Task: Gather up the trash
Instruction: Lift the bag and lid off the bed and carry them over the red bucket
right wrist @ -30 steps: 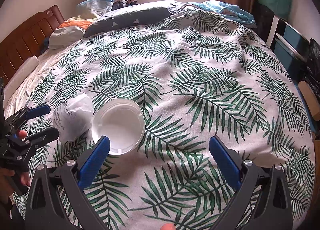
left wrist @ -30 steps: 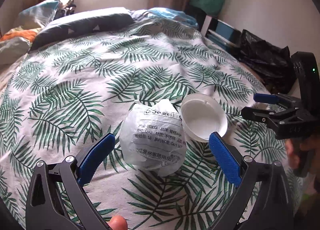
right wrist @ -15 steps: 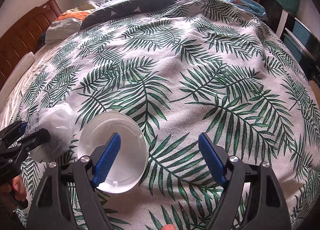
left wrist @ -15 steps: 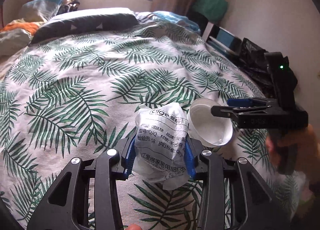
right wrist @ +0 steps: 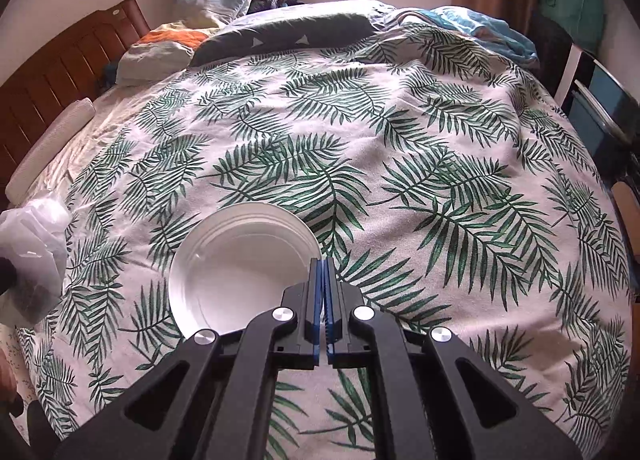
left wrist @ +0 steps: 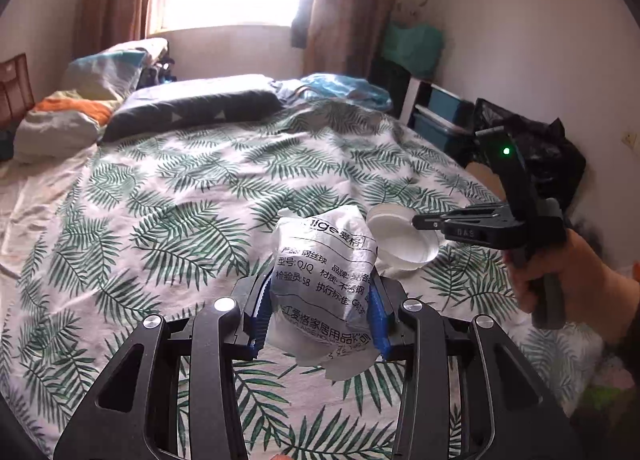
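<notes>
My left gripper (left wrist: 318,312) is shut on a crumpled clear plastic bag (left wrist: 324,272) with black printed text, held above the leaf-print bedspread (left wrist: 180,200). The bag also shows at the left edge of the right wrist view (right wrist: 32,256). My right gripper (right wrist: 323,300) is shut on the right rim of a white plastic bowl (right wrist: 240,268). In the left wrist view the right gripper (left wrist: 424,222) pinches the bowl (left wrist: 400,240) just right of the bag.
A dark pillow (right wrist: 288,34) and bundled bedding (right wrist: 160,48) lie at the bed's far end. A wooden headboard (right wrist: 52,84) is at the left. A black trash bag (left wrist: 536,156) and blue storage boxes (left wrist: 440,116) stand beside the bed on the right.
My left gripper closed on the plastic bag and lifted it. My right gripper moved onto the bowl's rim and closed on it.
</notes>
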A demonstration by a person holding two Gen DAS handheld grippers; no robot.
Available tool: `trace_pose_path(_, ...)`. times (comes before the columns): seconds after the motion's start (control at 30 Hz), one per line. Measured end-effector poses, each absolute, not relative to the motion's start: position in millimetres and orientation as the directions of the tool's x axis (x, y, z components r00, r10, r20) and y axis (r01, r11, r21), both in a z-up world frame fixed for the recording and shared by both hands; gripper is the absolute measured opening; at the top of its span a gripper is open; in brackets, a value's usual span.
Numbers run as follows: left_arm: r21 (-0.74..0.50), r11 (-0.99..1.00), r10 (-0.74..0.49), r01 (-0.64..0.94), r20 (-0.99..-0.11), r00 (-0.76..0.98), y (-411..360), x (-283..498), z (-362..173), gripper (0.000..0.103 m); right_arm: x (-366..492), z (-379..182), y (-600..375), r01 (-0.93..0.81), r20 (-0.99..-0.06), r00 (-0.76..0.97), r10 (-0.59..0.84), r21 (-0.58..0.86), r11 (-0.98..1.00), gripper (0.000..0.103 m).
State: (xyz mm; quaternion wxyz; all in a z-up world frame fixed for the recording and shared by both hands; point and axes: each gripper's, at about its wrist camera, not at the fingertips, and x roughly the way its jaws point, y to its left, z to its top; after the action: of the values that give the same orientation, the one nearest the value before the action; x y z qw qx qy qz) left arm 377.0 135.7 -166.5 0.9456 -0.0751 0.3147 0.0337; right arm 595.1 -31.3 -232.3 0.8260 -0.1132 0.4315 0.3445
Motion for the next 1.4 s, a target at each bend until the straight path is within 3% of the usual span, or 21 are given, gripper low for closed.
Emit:
trace_pose_path(0.2, -0.061, 0.991, 0.064, -0.121, -0.577, 0.814, 113.7, 330.0, -127.8, 0.040, 534.7, -170.6, -64.4, -0.705, -0.728, 0.411, 0.548, 0.127, 0.698, 0.002)
trace_pose_path(0.8, -0.093, 0.985, 0.074, -0.148, -0.544, 0.836, 71.3, 158.2, -58.2, 0.040, 315.8, -63.7, -153.5, -0.765, -0.581, 0.471, 0.664, 0.107, 0.635, 0.002)
trace_pose_path(1.23, -0.120, 0.987, 0.023, -0.108, -0.558, 0.830, 44.6, 49.8, -56.7, 0.040, 194.9, -39.3, -206.5, -0.773, -0.484, 0.547, 0.683, 0.023, 0.634, 0.002)
trace_pose_path(1.4, -0.141, 0.984, 0.004, -0.106, -0.585, 0.811, 38.7, 26.2, -72.1, 0.039, 174.6, -57.4, -216.2, -0.773, -0.526, 0.526, 0.668, 0.031, 0.633, 0.002)
